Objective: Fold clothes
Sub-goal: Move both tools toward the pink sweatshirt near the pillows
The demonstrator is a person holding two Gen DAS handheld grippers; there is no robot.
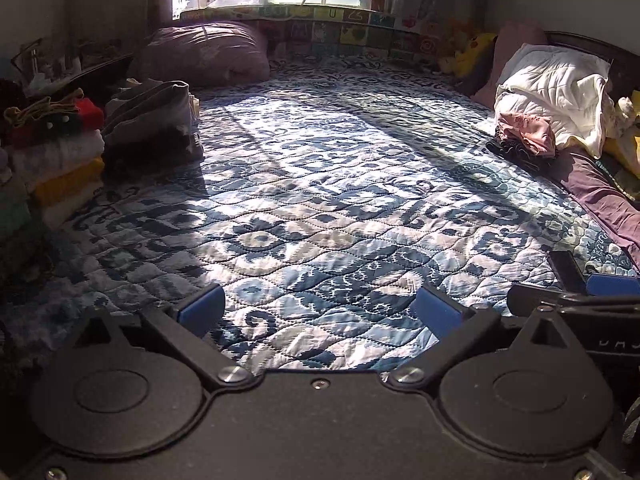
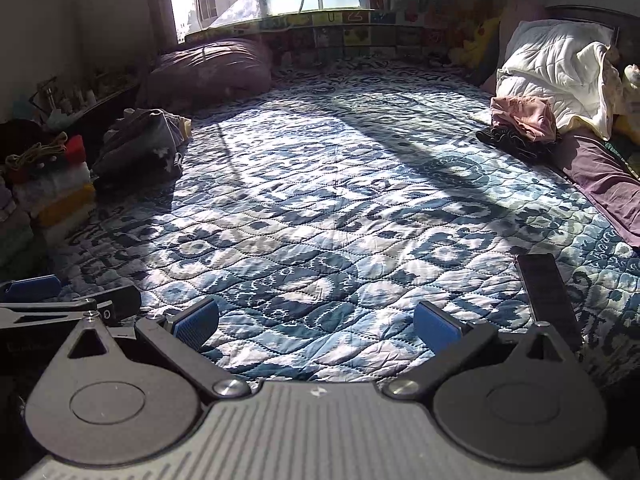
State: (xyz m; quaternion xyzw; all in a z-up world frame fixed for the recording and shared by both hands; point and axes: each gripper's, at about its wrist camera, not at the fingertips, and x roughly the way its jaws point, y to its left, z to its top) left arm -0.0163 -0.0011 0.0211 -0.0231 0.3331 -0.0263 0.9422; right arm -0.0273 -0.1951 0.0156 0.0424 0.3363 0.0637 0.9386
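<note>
Over the near edge of the quilt, both tools hover side by side with nothing in them. The left gripper has its blue pads spread wide apart, bare bedding showing between them. The right gripper is spread just as wide and equally empty, and a dark flat remote-like object lies on the quilt just to its right.

Farther along the quilt's left edge stand folded stacks and a grey bundle. Toward its far right corner, the unfolded clothes wait: a pink garment draped over a dark crumpled one, resting against a white padded comforter. A purple cushion sits at the far left corner.

The pink garment looks thin, light and limp. It will likely sag and bunch when lifted, so pinching it at two spread points along a hem or shoulder edge seems wisest, one tool each.

Beyond the quilt's far edge, a patchwork bumper shows printed shapes, and a "U" seems legible. Faint lettering on the gripper bodies cannot be read.
</note>
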